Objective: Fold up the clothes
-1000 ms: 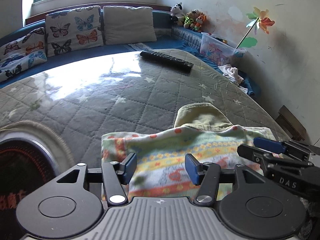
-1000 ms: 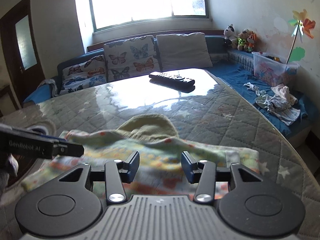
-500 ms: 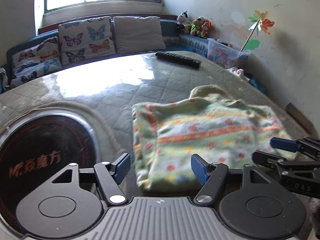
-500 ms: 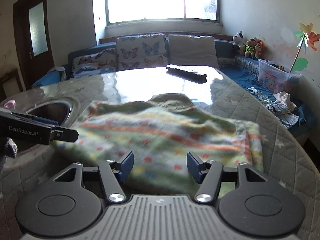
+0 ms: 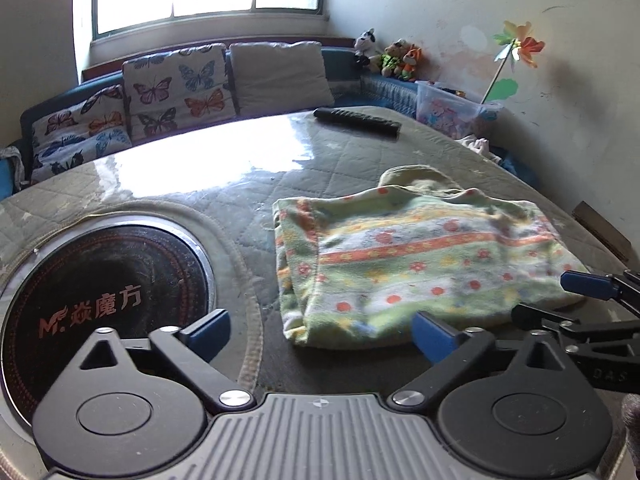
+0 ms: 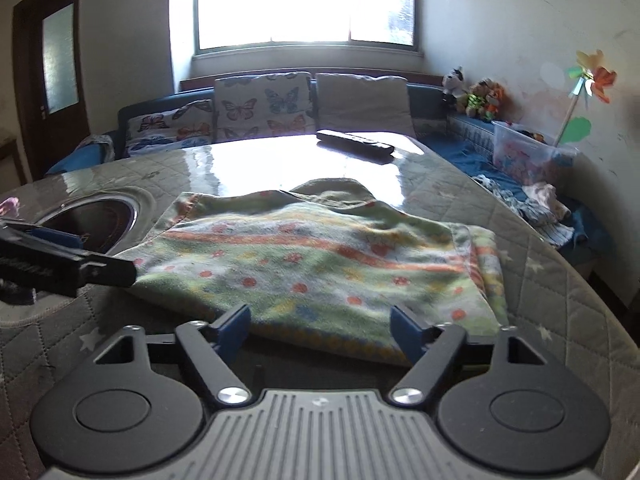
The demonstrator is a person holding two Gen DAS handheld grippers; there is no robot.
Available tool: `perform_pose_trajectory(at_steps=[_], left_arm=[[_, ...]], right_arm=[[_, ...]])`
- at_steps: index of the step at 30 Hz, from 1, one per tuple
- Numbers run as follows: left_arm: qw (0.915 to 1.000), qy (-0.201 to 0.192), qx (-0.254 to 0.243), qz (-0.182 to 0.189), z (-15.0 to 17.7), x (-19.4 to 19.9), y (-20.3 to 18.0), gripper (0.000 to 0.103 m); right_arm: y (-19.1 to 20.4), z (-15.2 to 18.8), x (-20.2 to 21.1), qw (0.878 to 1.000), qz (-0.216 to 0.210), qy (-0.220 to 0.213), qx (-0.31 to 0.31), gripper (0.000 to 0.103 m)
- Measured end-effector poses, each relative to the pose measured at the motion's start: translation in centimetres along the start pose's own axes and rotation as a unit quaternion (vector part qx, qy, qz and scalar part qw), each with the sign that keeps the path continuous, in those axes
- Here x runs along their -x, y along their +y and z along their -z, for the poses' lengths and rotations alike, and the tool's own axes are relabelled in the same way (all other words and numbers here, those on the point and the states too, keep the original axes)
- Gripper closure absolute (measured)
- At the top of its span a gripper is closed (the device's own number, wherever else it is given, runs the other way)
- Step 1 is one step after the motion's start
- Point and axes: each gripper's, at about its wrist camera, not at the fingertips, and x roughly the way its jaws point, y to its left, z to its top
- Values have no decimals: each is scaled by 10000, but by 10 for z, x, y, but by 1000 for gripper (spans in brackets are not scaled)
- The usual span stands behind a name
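Note:
A folded green garment with orange stripes and flower dots [image 5: 416,256] lies flat on the quilted table, an olive layer peeking out at its far edge; it also shows in the right wrist view [image 6: 320,260]. My left gripper [image 5: 322,338] is open and empty, just short of the garment's near left corner. My right gripper [image 6: 320,330] is open and empty at the garment's near edge. The right gripper's fingers [image 5: 588,286] show at the right of the left wrist view. The left gripper's fingers [image 6: 60,264] show at the left of the right wrist view.
A round black cooktop [image 5: 100,300] is set into the table [image 5: 240,168] on the left. A black remote [image 5: 356,118] lies at the far side. A sofa with butterfly cushions [image 6: 260,108], soft toys, a plastic box [image 6: 528,152] and loose clothes [image 6: 536,204] surround the table.
Both grippers have pulled back and up from the garment and opened wider. The garment, held bunched a second ago, now lies flat and released on the table.

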Motion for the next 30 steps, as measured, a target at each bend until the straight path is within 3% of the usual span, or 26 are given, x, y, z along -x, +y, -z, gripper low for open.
perform_pose_trajectory(at_steps=[10,30], left_arm=[[9998,-149,21,159,12,18,0,0],[9999,-51,-101,111,47,47,-6,0]], right_arm=[[5,10,16,9994,343,-82,-57,0],[18,34,41,9971,658,-7,-387,0]])
